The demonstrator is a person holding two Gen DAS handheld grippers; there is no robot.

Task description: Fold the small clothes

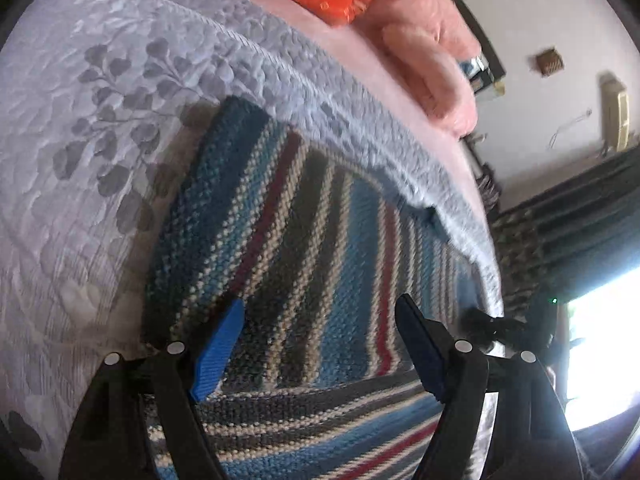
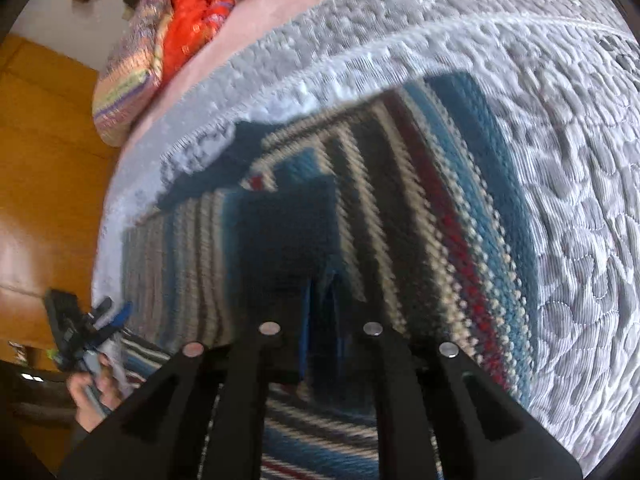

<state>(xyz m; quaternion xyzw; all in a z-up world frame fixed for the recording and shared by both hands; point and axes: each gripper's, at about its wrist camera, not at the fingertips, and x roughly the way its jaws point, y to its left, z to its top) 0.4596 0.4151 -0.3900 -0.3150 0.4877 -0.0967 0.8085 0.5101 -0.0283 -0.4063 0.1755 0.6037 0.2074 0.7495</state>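
Note:
A striped knit sweater in teal, grey, cream and red lies flat on a grey quilted bedspread. My left gripper hovers over the sweater's near part, open, its blue pads wide apart with nothing between them. In the right wrist view the same sweater fills the middle. My right gripper is shut, and a dark teal fold of the sweater rises up to its fingertips. The left gripper and the hand holding it show small at the lower left of that view.
A pink fleece blanket and a bright orange and striped bundle lie at the head of the bed. An orange wooden wardrobe stands past the bed's edge. Dark curtains hang by a bright window.

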